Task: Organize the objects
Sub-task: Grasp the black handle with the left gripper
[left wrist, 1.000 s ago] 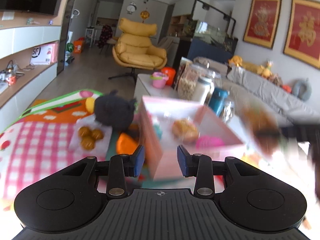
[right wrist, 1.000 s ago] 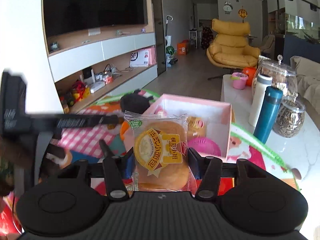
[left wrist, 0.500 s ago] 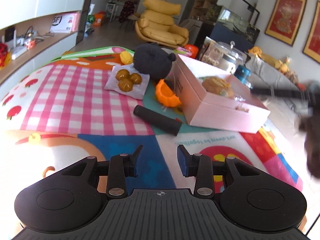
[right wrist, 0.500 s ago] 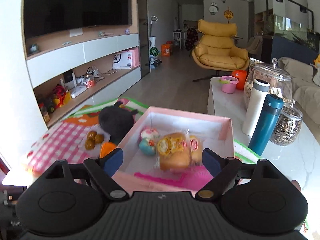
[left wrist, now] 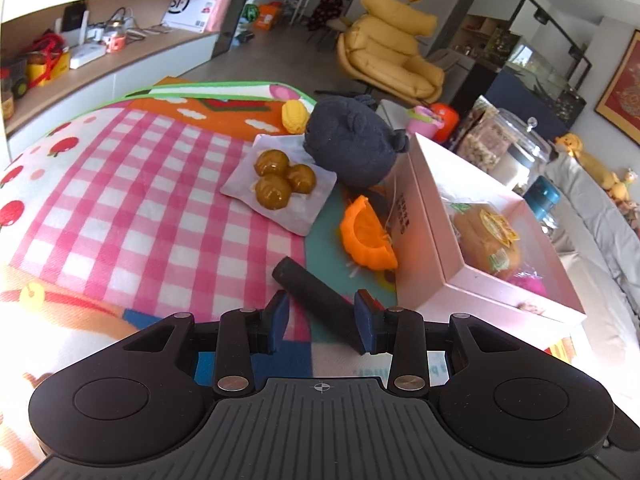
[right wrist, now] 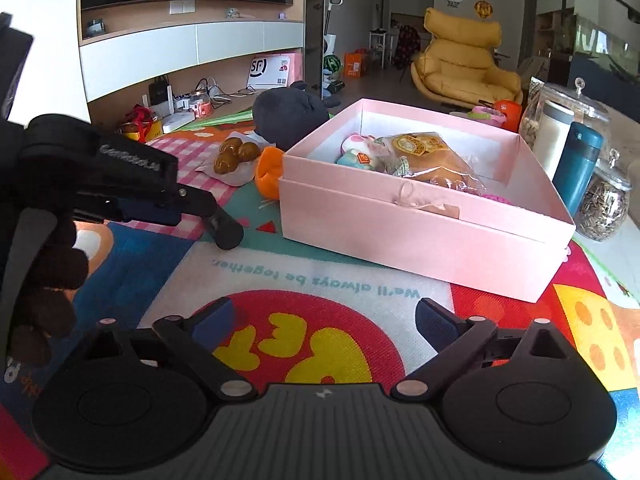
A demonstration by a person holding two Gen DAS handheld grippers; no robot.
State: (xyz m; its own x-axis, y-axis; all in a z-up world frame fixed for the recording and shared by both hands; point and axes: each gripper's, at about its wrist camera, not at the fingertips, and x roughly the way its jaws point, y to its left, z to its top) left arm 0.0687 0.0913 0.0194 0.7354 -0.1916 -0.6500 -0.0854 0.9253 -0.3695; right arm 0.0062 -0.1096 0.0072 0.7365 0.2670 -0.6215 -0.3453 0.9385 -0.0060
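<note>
Lying on the colourful play mat (left wrist: 120,200), a black cylinder (left wrist: 320,304) sits slantwise between the blue fingertips of the left gripper (left wrist: 322,318); the jaws stand apart on either side of it, the right pad close to or touching its near end, and I cannot tell if there is real contact. From the right wrist view the same cylinder (right wrist: 226,228) pokes out beneath the left gripper (right wrist: 192,204), near the front left corner of the pink box (right wrist: 400,216).

That box stands open on the mat, holding a wrapped bun (right wrist: 428,156), a small pink and teal toy (right wrist: 358,152) beside it, and something bright pink (left wrist: 528,284) at the near end. Just left of the box lies an orange pumpkin-shaped piece (left wrist: 366,236), and behind that a dark plush toy (left wrist: 352,148) leans near the box's far corner. A packet of three brown round pastries (left wrist: 280,180) rests next to the plush, with a small yellow corn toy (left wrist: 294,117) beyond.

The right gripper (right wrist: 324,320) hovers low over the mat's red and yellow patch, its fingers spread wide with nothing between them.

Beyond the box stand a teal bottle (right wrist: 576,168), a white flask (right wrist: 556,140) and glass jars (right wrist: 604,208) on a pale table (right wrist: 624,240).
</note>
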